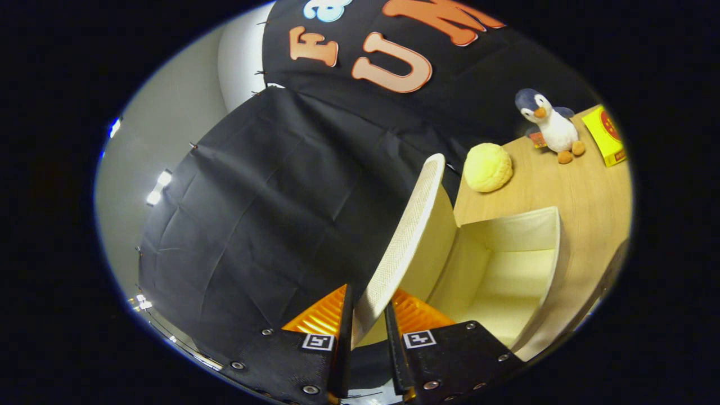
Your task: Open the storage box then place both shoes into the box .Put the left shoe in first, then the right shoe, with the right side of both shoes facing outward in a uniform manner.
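Clamped in my claw: lid of the storage box, both fingers pressing its edge, lid raised upright. Box stands open just beyond on the wooden bench, interior bare. Farther back: yellow round bun-like object, plush penguin, yellow carton.

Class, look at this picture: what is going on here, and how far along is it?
A hand-held gripper has its two fingers closed on the edge of the storage box's lid and holds it swung up. The storage box stands open on the wooden table, and the part of its inside that shows is empty: no shoe is in there yet. Beyond the box lie a yellow bun-shaped toy, a plush penguin and a yellow carton.
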Demonstrator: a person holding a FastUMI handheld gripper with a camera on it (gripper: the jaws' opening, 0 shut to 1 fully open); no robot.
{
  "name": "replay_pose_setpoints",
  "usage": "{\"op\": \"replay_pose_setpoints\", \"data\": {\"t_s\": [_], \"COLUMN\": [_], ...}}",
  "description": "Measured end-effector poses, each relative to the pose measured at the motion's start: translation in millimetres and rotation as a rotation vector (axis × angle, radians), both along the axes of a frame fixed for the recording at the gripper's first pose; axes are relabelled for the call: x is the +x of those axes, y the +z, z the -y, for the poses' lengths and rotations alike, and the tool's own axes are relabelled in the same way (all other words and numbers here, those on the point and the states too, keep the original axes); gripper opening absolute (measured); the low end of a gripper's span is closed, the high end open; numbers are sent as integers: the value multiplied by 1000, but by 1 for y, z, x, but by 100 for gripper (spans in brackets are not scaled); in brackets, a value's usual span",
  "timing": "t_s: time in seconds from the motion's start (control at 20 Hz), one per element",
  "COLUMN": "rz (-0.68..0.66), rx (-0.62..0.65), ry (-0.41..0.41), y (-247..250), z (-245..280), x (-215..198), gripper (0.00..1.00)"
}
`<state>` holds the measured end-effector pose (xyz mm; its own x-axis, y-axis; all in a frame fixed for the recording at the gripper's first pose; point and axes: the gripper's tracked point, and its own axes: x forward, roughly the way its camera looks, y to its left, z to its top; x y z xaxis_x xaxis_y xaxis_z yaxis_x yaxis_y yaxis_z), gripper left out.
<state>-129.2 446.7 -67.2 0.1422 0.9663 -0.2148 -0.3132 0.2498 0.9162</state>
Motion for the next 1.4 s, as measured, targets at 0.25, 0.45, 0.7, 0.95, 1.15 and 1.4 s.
{"op": "replay_pose_setpoints", "data": {"t_s": [0.25,0.45,0.7,0.95,1.15,1.4], "rz": [44,39,-35,-34,22,74], "rx": [-2,-43,-95,-148,-204,-302], "ry": [56,106,133,142,92,-44], "y": [23,21,-7,-17,-24,-24], "z": [-61,-113,-163,-173,-159,-94], "x": [-10,-32,-41,-55,-30,35], "gripper": [29,29,37,76,91,96]}}
